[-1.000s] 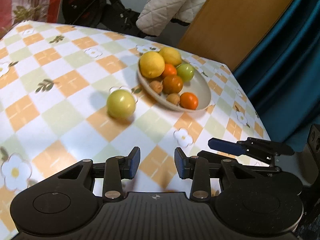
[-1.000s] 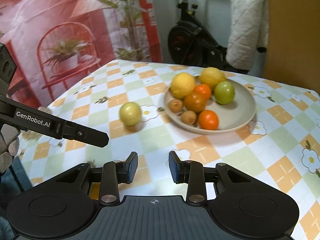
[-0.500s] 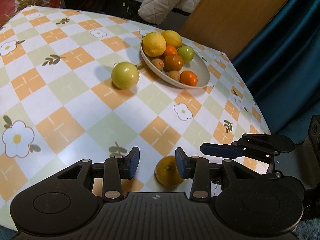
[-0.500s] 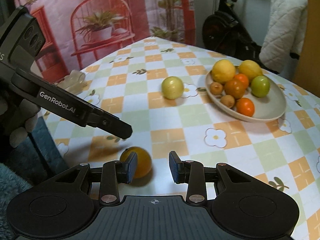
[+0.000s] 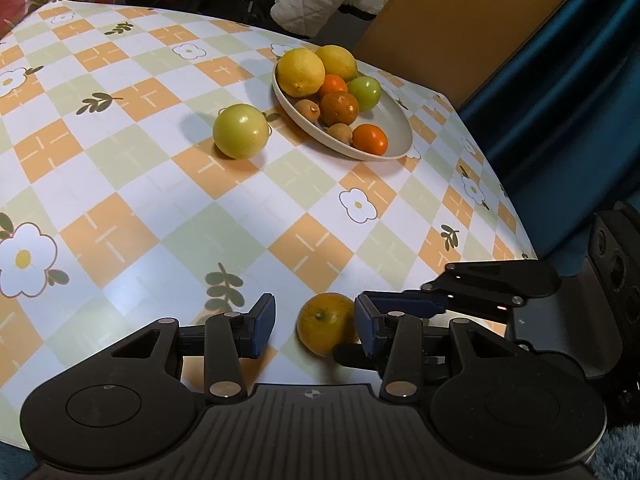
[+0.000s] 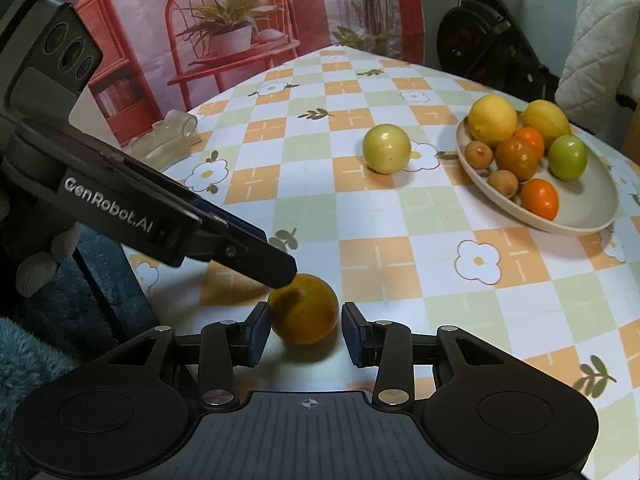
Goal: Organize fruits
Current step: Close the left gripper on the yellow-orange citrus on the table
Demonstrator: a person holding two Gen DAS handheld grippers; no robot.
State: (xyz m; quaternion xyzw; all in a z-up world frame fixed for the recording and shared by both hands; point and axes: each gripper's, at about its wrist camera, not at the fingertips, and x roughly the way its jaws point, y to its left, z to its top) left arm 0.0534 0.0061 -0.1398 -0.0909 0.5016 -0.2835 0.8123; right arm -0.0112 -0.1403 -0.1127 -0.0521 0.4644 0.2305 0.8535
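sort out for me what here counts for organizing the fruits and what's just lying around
For the job:
- orange near the table edge, between the right tool fingers
- green apple loose on the table
- plate of fruit
- left tool, close to the orange

Lying about:
- clear plastic holder
- exercise bike
- white quilted jacket

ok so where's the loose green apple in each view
Left wrist: the green apple lies on the tablecloth, upper middle, just left of the plate.
Right wrist: the apple sits upper centre, again left of the plate.
Shared landmark: the plate of fruit, beside the apple in both views.
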